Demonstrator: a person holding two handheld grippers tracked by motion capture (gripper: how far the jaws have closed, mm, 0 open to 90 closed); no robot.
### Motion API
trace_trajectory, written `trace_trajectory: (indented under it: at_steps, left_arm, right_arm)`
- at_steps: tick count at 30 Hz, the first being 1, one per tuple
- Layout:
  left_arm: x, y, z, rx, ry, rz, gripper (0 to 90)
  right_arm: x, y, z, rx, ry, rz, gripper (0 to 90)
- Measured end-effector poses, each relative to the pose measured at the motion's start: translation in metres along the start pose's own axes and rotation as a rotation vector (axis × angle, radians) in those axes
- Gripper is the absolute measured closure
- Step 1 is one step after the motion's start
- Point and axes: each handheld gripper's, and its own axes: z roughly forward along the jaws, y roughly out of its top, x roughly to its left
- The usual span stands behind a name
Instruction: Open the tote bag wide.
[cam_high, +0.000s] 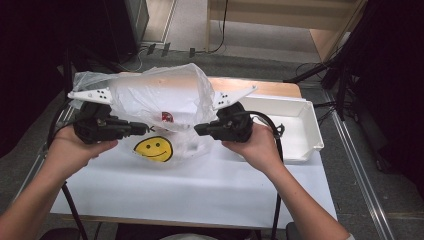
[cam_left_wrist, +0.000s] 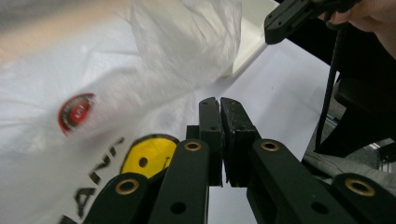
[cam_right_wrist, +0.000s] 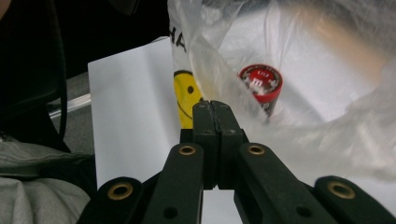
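Left gripper (cam_high: 142, 129), right gripper (cam_high: 199, 130): jaws pinched on opposite edges of smiley-face plastic bag (cam_high: 160, 107); red-capped container (cam_right_wrist: 260, 84) inside; white bin (cam_high: 305, 125) alongside.

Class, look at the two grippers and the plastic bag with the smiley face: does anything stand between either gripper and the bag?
Nothing visible does. The left gripper and right gripper meet the plastic bag directly from either side.

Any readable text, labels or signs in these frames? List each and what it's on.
"AN", black letters cut off by the frame edge: on the plastic bag, beside its yellow smiley face, a sign rather than a word.
"HA", black letters partly cut off: on the same bag in the right gripper view.
Print on the red round lid inside the bag: too blurred to read.
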Motion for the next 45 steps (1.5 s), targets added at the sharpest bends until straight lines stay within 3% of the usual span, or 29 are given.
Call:
trace_trajectory:
  at_steps: [2,7,8,17,26,30,31,33,34,41,45]
  left_arm:
    - [0.003,0.008,-0.005,-0.006,0.017,0.026,87.7]
    - [0.019,0.029,-0.013,-0.005,0.048,0.012,87.5]
    - [0.022,0.031,-0.014,-0.004,0.048,0.006,87.2]
    - [0.052,0.065,-0.014,0.014,0.123,-0.007,87.3]
    - [0.092,0.090,-0.005,0.008,0.185,-0.048,87.6]
    - [0.101,0.090,0.011,0.036,0.200,-0.046,87.7]
    - [0.103,0.089,0.014,0.041,0.198,-0.050,87.7]
    - [0.107,0.084,0.020,0.039,0.190,-0.066,87.7]
    - [0.109,0.081,0.022,0.042,0.189,-0.069,87.6]
    - [0.116,0.063,0.040,0.067,0.190,-0.085,87.6]
    - [0.119,0.055,0.045,0.081,0.224,-0.090,87.6]
  right_arm:
    - [-0.003,0.016,-0.001,-0.012,0.004,-0.013,90.0]
    - [-0.006,0.040,0.002,-0.025,-0.001,-0.033,90.0]
    - [-0.008,0.052,0.007,-0.026,-0.006,-0.042,90.0]
    - [-0.015,0.096,0.036,-0.016,-0.031,-0.095,90.0]
    - [-0.032,0.128,0.065,-0.014,-0.041,-0.055,90.0]
    - [-0.039,0.134,0.081,0.003,-0.068,-0.060,90.0]
    - [-0.045,0.133,0.090,0.014,-0.079,-0.041,90.0]
    - [-0.049,0.131,0.094,0.019,-0.076,-0.036,90.0]
    - [-0.055,0.127,0.101,0.024,-0.075,-0.006,90.0]
    - [-0.066,0.118,0.119,0.060,-0.108,0.004,90.0]
    - [-0.071,0.113,0.125,0.061,-0.125,0.029,90.0]
